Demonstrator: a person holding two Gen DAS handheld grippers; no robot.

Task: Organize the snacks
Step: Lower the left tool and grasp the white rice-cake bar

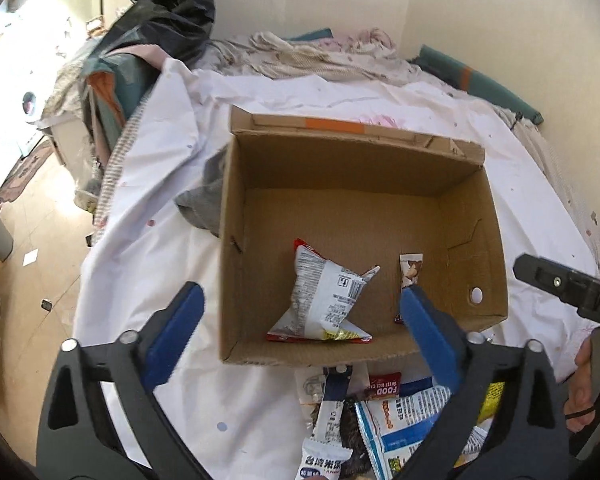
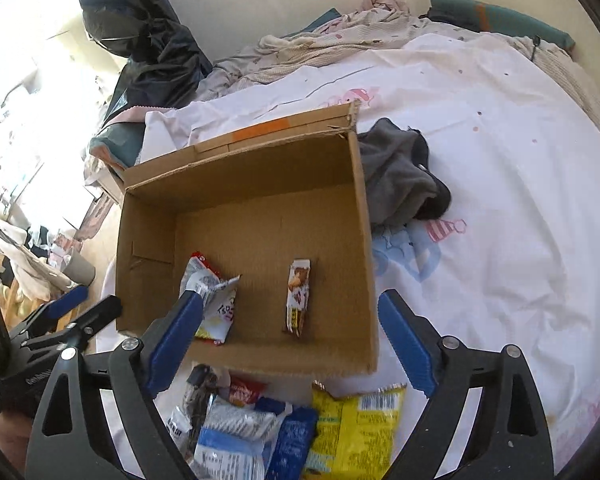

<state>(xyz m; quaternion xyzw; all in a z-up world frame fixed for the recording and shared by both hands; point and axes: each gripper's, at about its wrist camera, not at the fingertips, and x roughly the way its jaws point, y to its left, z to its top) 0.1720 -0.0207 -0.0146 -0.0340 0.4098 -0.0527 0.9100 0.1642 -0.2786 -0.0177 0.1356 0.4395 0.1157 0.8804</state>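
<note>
Cardboard box (image 1: 472,216) holds 2 crumpled snack packets; left gripper (image 1: 300,304) and right gripper (image 2: 290,316) gape apart.

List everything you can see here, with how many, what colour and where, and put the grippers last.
cardboard box: one, brown, open, on the bed sheet.
chip bag: one, white and red, inside the box, near side.
snack bar: one, white and brown, inside the box beside the chip bag.
snack pile: several packets, blue, white and red, on the sheet in front of the box.
yellow packet: one, yellow, at the pile's edge.
grey cloth: one, dark grey, on the sheet touching the box's side.
bed sheet: one, white with small prints.
black bag: one, black, behind the box by the wall.
left gripper: blue pads, open, empty.
right gripper: blue pads, open, empty.
</note>
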